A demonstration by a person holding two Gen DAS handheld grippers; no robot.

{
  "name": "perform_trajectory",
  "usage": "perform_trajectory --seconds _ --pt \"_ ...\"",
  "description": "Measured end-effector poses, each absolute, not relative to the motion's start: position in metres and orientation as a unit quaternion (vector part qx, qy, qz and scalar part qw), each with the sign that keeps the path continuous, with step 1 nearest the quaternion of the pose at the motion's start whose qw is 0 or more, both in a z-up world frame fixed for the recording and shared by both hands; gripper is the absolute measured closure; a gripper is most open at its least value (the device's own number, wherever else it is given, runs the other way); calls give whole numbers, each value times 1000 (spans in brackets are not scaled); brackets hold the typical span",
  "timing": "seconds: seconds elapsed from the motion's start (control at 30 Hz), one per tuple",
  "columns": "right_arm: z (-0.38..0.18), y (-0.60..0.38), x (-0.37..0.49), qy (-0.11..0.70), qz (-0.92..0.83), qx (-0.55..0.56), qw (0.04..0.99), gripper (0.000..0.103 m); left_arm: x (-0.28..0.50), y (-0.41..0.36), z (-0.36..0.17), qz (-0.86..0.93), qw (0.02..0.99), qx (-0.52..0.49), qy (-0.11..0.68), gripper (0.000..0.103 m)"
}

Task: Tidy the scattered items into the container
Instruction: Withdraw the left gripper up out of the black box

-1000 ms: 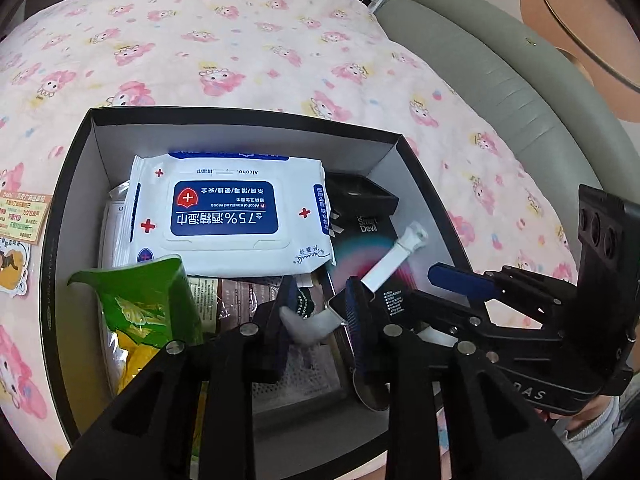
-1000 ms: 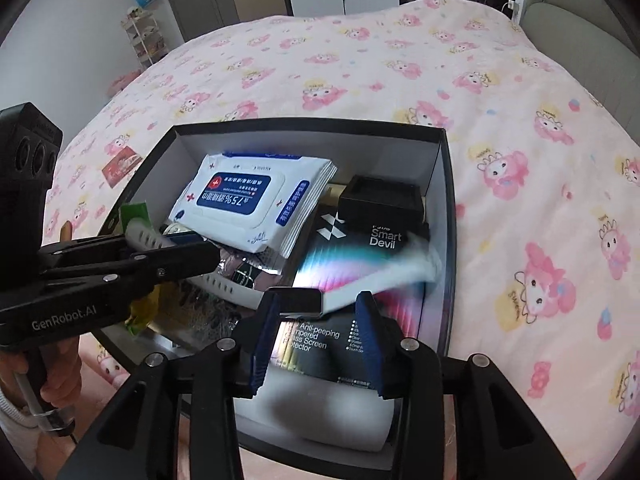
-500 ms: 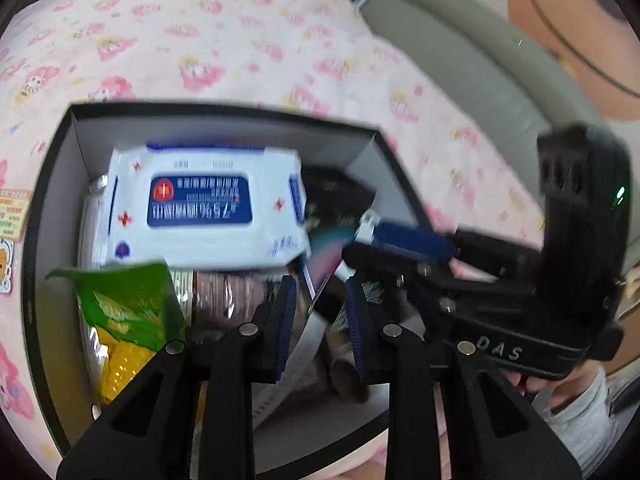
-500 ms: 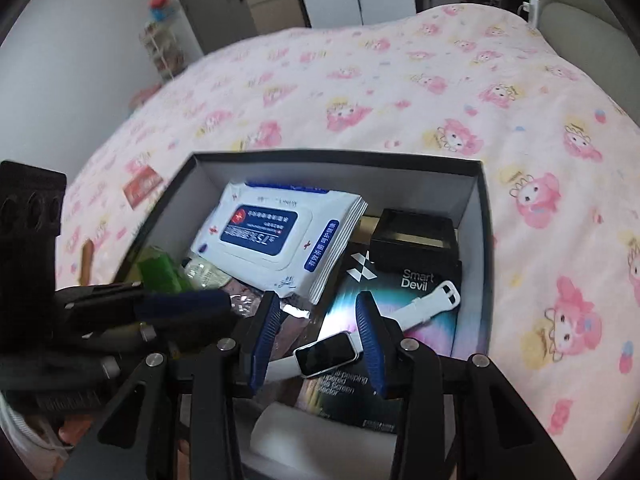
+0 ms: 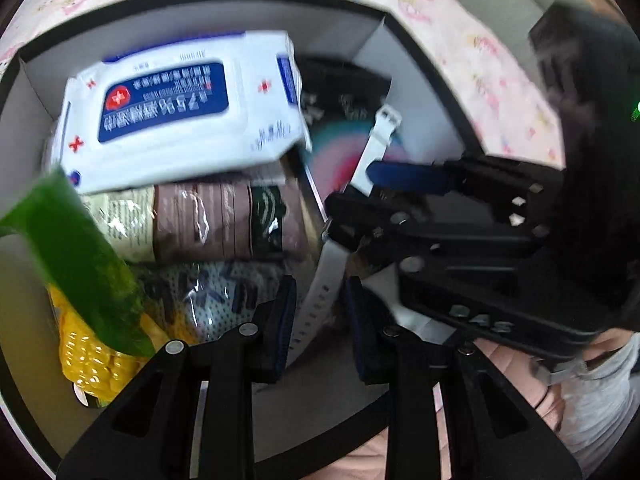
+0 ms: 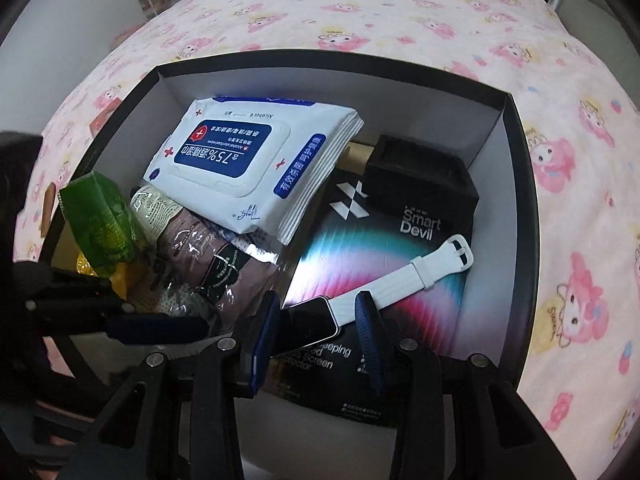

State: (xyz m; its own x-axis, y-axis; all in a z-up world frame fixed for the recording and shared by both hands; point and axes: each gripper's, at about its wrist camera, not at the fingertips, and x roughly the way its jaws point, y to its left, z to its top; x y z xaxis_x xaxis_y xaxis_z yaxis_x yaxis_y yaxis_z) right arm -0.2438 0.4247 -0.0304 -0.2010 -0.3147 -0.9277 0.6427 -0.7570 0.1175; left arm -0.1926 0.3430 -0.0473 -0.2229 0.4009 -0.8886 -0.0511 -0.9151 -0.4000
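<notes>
1. Pink cartoon-print bedding covers the bed [image 6: 400, 12], and on it sits the black box [image 6: 524, 200] with a pale lining that serves as the container.
2. Already in the box are a wipes pack [image 6: 248, 160], a green snack bag [image 6: 100, 216], a small black case [image 6: 420, 176] and a flat screen-protector carton [image 6: 380, 248].
3. The watch [image 6: 308, 320] is low inside the box, over the near end of the carton. Its buckle strap [image 6: 440, 264] is draped across the carton's coloured face.
4. My right gripper [image 6: 316, 304] has its jaws at a middling width, closed around the watch body. One corner of the case meets one pad, and the root of the strap runs past the other.
5. My left gripper [image 5: 319, 292] has its jaws narrow, with the other strap half [image 5: 320, 320] running between them. That view is blurred, so I cannot tell whether the pads actually pinch it.
6. I judge the watch to be light. The body is rigid, the glass front is slick and could scratch, and the white rubbery straps are floppy and give no control on their own.
7. The body's side edges look like the right place to hold, with the pads kept off the screen.
8. This looks like the placing step, with the watch almost down. I judge that opening the jaws gently would lay it flat on the carton rather than let it slide off.
</notes>
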Motion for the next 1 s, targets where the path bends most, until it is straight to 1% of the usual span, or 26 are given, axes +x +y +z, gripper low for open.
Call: perform_trajectory --seconds 0.07,0.1,0.27,0.33,0.43,0.57,0.63,0.8,0.93,1.0 --pt "-30 428 -242 137 -755 556 321 68 -193 339 -49 765 144 -608 -155 78" --pt "-30 432 -241 117 -748 563 332 68 -192 337 -48 768 137 -607 -151 76" --pt "-25 455 -238 22 -721 585 372 69 -184 332 -32 791 132 -580 -143 77" --pt "-15 458 -235 30 -743 563 360 69 -182 328 -25 798 133 -568 -150 77" --pt "0 458 -231 78 -789 513 328 69 -178 321 -20 802 125 -561 -161 77" --pt "1 455 -235 113 -807 494 303 69 -174 307 -12 811 126 -537 -195 77" --pt "3 459 -233 125 -815 489 284 69 -174 302 1 824 130 -514 -201 77" --pt "15 462 -234 112 -830 469 279 69 -162 306 27 856 131 -467 -178 77" --pt "38 459 -216 127 -838 450 280 69 -159 307 48 862 144 -461 -150 77" --pt "49 459 -201 136 -843 443 272 68 -150 308 67 878 141 -438 -130 77"
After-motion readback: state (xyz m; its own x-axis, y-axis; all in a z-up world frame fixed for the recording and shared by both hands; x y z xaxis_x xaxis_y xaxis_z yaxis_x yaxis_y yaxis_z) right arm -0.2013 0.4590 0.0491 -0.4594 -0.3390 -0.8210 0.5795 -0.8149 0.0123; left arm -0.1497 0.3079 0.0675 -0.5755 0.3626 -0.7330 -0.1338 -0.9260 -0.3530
